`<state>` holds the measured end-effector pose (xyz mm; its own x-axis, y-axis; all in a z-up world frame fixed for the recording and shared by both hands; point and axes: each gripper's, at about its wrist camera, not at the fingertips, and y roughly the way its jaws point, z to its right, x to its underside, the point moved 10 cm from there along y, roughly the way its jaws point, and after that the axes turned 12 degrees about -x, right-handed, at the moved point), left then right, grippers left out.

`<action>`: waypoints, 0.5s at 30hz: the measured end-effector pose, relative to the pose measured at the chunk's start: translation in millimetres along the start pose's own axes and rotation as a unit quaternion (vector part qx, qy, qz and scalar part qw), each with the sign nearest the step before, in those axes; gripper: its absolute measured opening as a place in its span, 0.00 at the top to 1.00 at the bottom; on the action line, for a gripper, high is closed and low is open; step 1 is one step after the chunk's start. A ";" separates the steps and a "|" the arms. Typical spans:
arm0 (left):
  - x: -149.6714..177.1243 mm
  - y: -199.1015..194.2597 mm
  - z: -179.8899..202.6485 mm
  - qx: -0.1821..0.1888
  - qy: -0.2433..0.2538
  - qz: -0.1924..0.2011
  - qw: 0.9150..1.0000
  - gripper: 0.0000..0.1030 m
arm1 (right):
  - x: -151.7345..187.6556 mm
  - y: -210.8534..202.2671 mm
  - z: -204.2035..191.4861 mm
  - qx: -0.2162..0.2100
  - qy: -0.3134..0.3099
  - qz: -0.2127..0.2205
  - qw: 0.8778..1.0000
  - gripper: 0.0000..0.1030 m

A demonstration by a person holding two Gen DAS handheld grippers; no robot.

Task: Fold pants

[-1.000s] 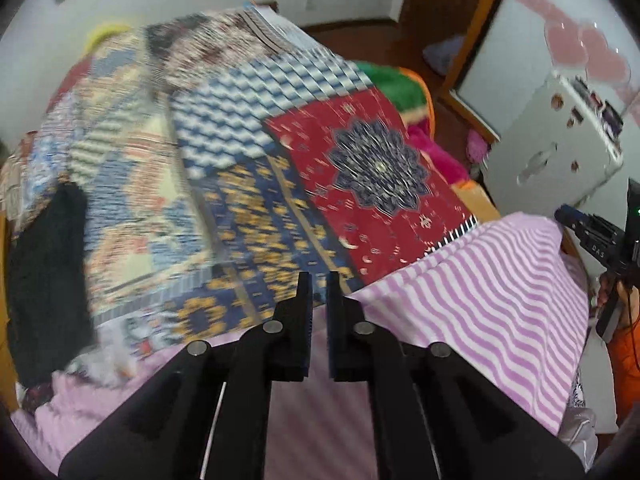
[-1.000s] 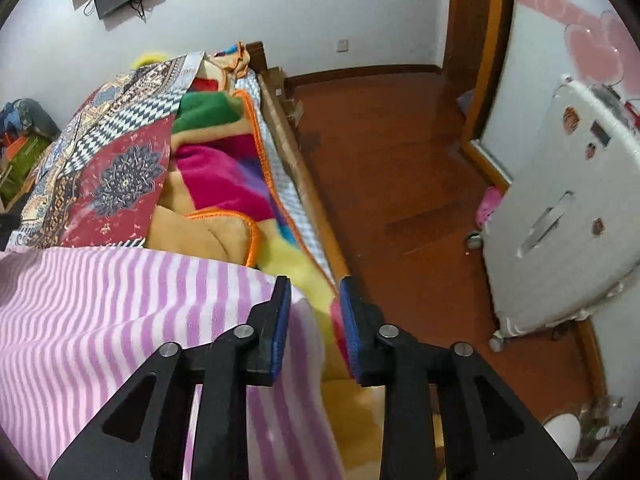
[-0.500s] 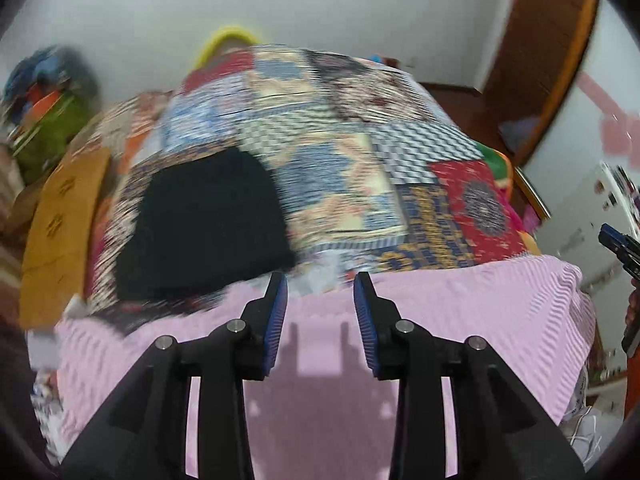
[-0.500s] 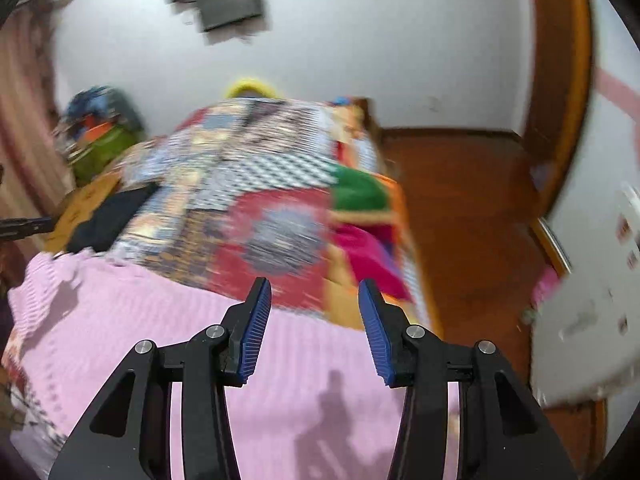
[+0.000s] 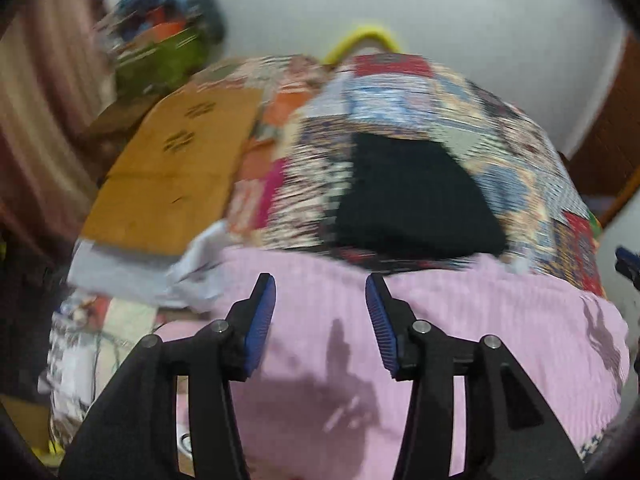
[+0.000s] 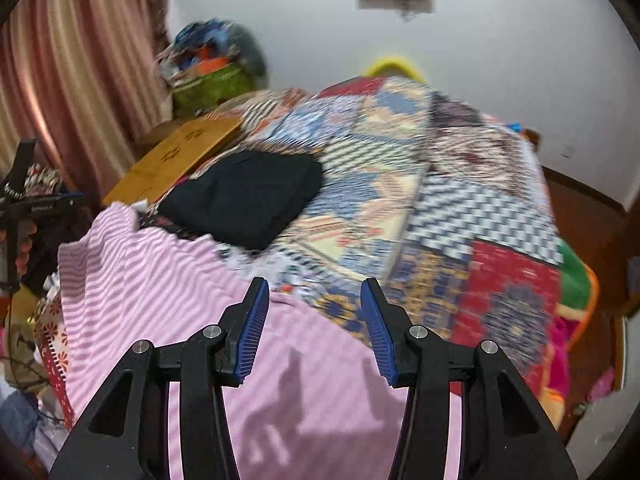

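No readable text anywhere; dark printed marks on the cardboard sheet [image 5: 176, 172] too blurred to read.

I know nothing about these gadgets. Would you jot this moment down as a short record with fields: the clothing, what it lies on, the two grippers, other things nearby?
garment: pink-and-white striped cloth, spread on the near end of the bed
surface: patchwork quilt
also on quilt: folded black garment, beyond the striped cloth
left gripper: jaws opening, nothing between them
right gripper: open, empty, over the striped cloth's edge
beside bed: brown cardboard sheet
image quality: blurred
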<state>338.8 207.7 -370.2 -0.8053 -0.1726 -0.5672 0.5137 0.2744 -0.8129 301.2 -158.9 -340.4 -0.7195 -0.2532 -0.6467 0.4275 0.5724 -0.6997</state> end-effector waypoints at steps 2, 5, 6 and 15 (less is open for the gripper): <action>8.4 13.7 -25.8 -0.008 -0.019 -0.016 1.000 0.54 | -2.1 17.4 -6.9 -0.008 -0.007 -0.014 1.000 0.57; 27.5 34.0 -49.5 -0.005 -0.036 -0.044 0.998 0.53 | -1.2 42.0 -17.6 -0.019 -0.015 -0.031 0.999 0.57; 35.6 39.1 -53.6 0.000 -0.037 -0.052 0.998 0.51 | 1.1 51.4 -18.8 -0.022 -0.013 -0.040 0.999 0.57; 99.8 35.9 -45.3 0.073 -0.033 -0.080 0.994 0.39 | 19.4 78.6 -31.3 -0.036 0.008 -0.087 0.996 0.57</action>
<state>263.5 243.3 -450.0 -0.8611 -0.2665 -0.4329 0.4220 0.1001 -0.9011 303.8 -94.5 -398.3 -0.7884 -0.3401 -0.5126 0.2566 0.5755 -0.7765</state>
